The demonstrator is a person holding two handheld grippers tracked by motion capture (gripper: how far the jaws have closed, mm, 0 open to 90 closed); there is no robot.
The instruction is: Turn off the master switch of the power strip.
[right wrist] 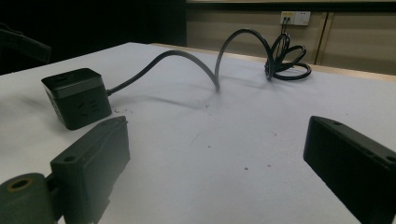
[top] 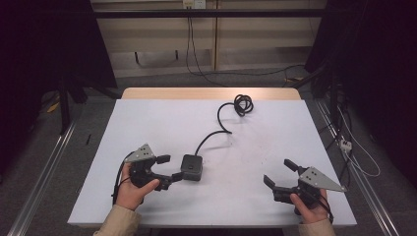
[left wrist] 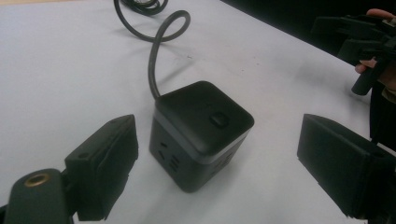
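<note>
One black power cube [top: 191, 167] with one attached cable [top: 220, 129] lies left of centre on the white table [top: 162, 123]. Two grippers are present. The left gripper [top: 170, 168] is spread, the cube apparently between its jaws, untouched. The right gripper [top: 279, 173], lower right, is spread and empty, well apart.

white worktop [top: 147, 123]: black cube power strip [top: 191, 167] near its front-left, its cable [top: 216, 129] coiled toward the far edge.
</note>
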